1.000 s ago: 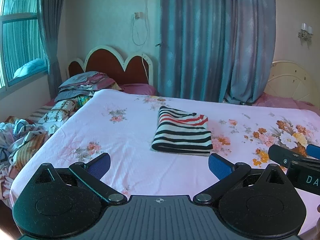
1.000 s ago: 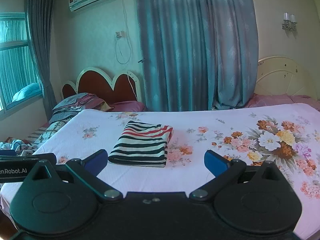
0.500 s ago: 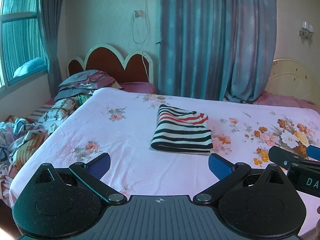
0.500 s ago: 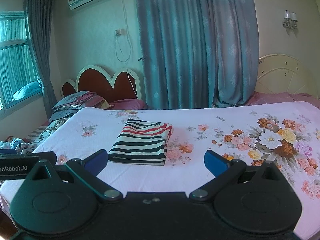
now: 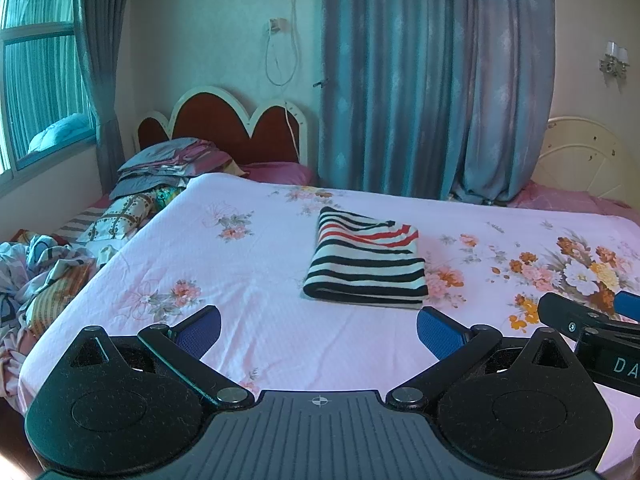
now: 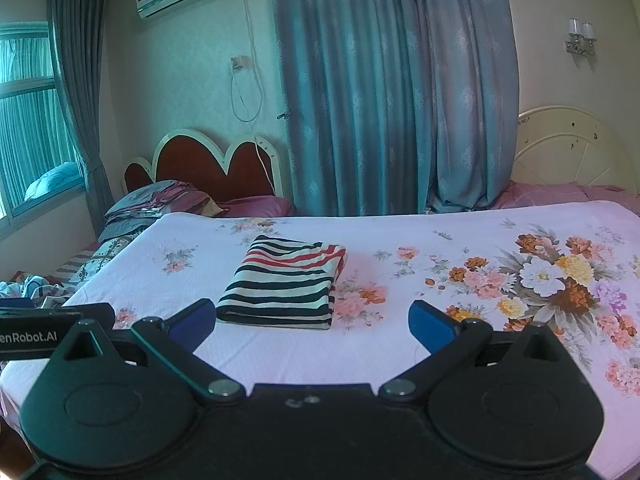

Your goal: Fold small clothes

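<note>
A striped garment lies folded into a neat rectangle at the centre of the left wrist view, on a bed covered by a pink floral sheet. It is banded black and white, with red stripes on the upper layer. It sits just left of centre in the right wrist view, a little beyond the fingers.

The left gripper fills the bottom of its frame, its 2 blue-padded fingers spread wide and holding nothing. The right gripper is the same: fingers spread, empty, apart from the cloth.

The fold looks finished. If a last tidy is wanted, it would be best to press the top layer flat and square the near folded edge without dragging the stack.

Open sheet surrounds the garment on every side, widest toward the right of the frame. The bed's near edge runs just under the grippers. At the left edge of the frame, loose clothes are heaped beside the bed, and stacked bedding sits by the headboard in the upper left.
</note>
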`<move>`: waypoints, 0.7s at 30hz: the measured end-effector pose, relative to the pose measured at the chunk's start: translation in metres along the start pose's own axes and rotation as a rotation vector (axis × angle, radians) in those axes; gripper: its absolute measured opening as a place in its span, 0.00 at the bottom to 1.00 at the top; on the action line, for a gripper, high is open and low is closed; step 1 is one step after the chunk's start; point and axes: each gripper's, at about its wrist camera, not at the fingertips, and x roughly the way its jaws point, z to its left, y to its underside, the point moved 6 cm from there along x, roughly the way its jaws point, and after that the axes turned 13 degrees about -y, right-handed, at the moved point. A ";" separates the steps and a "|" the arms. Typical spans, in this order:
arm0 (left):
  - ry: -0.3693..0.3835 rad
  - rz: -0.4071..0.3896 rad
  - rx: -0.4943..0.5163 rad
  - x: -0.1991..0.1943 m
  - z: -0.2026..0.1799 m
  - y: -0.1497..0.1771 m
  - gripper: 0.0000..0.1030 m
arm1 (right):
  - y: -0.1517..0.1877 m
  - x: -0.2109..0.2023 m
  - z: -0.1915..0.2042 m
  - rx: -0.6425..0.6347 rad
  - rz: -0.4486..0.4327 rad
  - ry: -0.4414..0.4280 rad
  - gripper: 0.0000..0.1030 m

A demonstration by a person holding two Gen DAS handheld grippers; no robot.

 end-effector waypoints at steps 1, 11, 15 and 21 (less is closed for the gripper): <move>0.000 0.000 0.001 0.000 0.000 0.000 1.00 | 0.000 0.000 0.000 0.001 0.001 -0.002 0.99; -0.001 0.002 -0.002 0.002 0.002 0.000 1.00 | 0.002 0.003 -0.001 0.000 0.006 -0.003 0.99; -0.001 0.008 0.001 0.005 0.002 0.002 1.00 | 0.002 0.004 -0.001 0.004 0.009 -0.001 0.99; 0.004 0.033 0.004 0.015 -0.002 0.004 1.00 | 0.005 0.010 -0.005 0.006 0.022 0.001 0.99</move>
